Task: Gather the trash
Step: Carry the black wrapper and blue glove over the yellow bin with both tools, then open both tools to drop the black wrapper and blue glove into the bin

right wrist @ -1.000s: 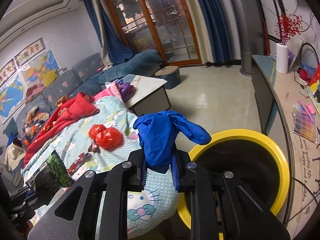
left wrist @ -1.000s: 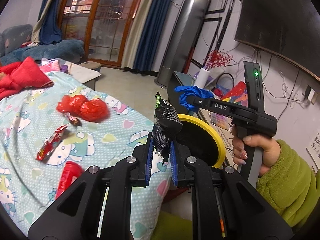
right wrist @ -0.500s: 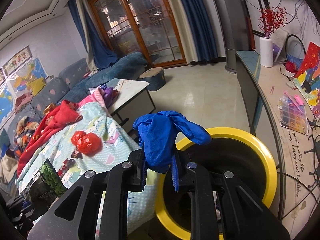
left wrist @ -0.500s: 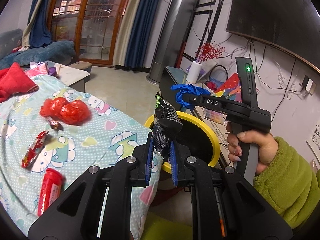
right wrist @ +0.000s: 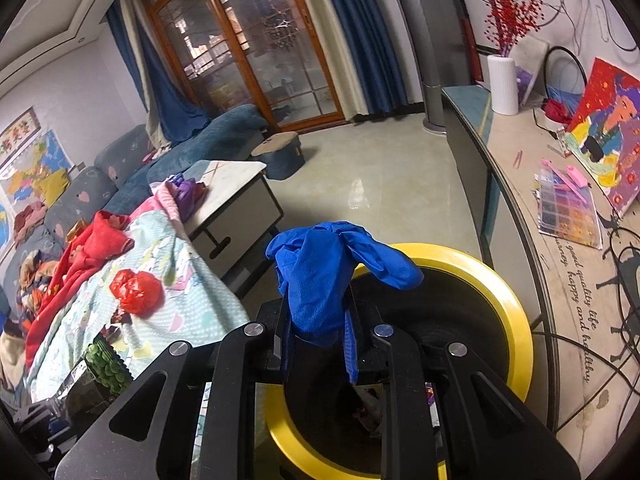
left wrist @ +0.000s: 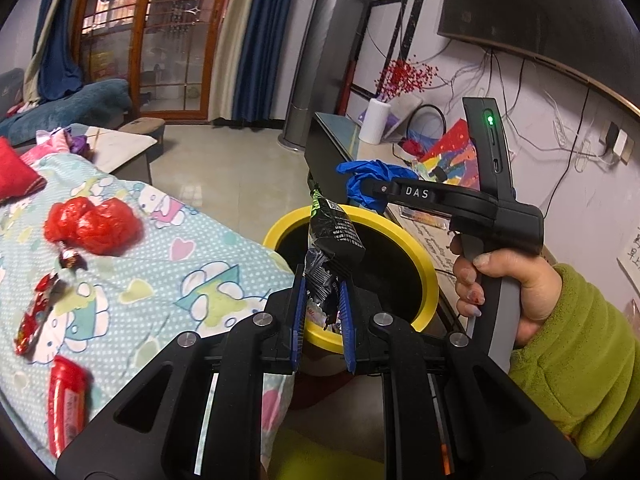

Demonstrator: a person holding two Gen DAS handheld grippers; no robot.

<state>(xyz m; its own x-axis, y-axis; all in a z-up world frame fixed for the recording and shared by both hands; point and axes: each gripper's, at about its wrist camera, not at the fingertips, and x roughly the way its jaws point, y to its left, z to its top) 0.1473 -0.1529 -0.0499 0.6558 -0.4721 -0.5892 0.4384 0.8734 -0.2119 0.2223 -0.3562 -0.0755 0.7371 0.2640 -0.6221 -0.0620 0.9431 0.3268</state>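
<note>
Claws are both gripping trash: we are clamping a black snack wrapper (left wrist: 334, 248) in our left claw (left wrist: 323, 312) and a blue glove (right wrist: 320, 280) in our right claw (right wrist: 318, 340), both hanging over the yellow-rimmed bin (right wrist: 508, 312) beside the bed (left wrist: 160, 264).

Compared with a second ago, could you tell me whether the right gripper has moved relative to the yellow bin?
Yes. The right gripper, shut on the blue glove, has come over the yellow bin, whose opening now lies beneath it.
</note>
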